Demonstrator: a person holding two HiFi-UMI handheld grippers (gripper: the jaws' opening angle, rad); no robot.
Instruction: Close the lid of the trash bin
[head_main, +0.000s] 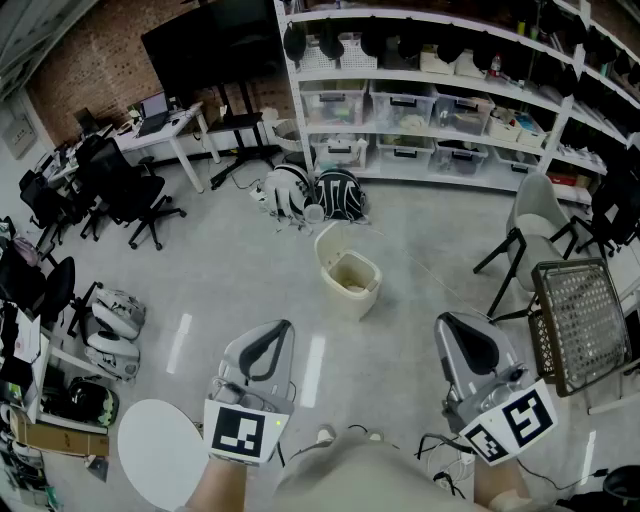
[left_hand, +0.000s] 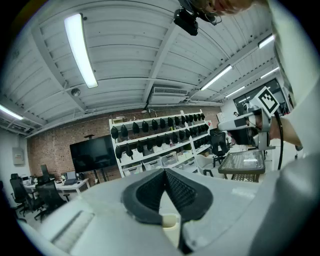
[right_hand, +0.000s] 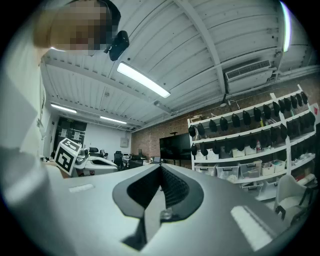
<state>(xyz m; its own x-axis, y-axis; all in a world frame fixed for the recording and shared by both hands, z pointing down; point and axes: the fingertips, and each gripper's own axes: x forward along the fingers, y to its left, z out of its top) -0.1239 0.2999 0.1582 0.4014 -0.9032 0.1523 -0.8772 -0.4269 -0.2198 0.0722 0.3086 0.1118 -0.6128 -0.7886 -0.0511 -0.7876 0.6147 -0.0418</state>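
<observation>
Head view: one cream trash bin (head_main: 348, 272) sits on the floor mid-room, lid flipped up, well ahead of the two claws; left claw (head_main: 272, 335) and right claw (head_main: 460, 335) hang low, well apart; one wire basket (head_main: 583, 322) is just beside the right one. Left gripper view: claw pinched together, nothing in it. Right gripper view: same deal; tips together, empty.

One trash bin (head_main: 348, 272). Two claws: the left claw (head_main: 274, 336) and the right claw (head_main: 453, 331). Two black-and-white bags (head_main: 290, 190) side by side on the floor. One grey chair (head_main: 535, 215). One wire basket (head_main: 583, 320). One dark screen (head_main: 205, 40). One round white table (head_main: 160, 450). One long white shelf unit (head_main: 440, 90).
</observation>
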